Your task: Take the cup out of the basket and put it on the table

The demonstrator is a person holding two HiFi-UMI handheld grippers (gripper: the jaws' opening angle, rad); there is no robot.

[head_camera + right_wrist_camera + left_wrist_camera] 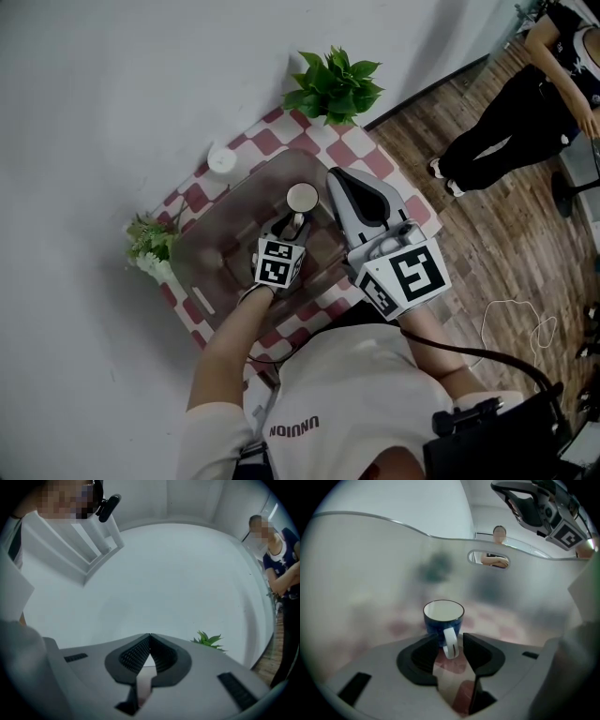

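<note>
A translucent, smoke-tinted basket (211,234) was observed on the table (375,164), which was covered with a red-and-white checked cloth. Inside the basket, toward its far right side, one cup (302,197) was found upright on the floor of the basket. It was blue outside and white inside, with a white handle. No other contents could be made out through the walls.

The left gripper (292,223) was seen lowered into the basket from the near side. In the left gripper view its jaws were released and spread wide. The cup's handle was placed between them, untouched by either pad.

The right gripper (339,176) was held above the basket's right edge, its jaws clenched together on nothing.

Outside the basket, a leafy green plant (335,86) was noted at the table's far corner, a small flower arrangement (148,242) at its left edge, and a small white round object (222,159) beyond the basket.
</note>
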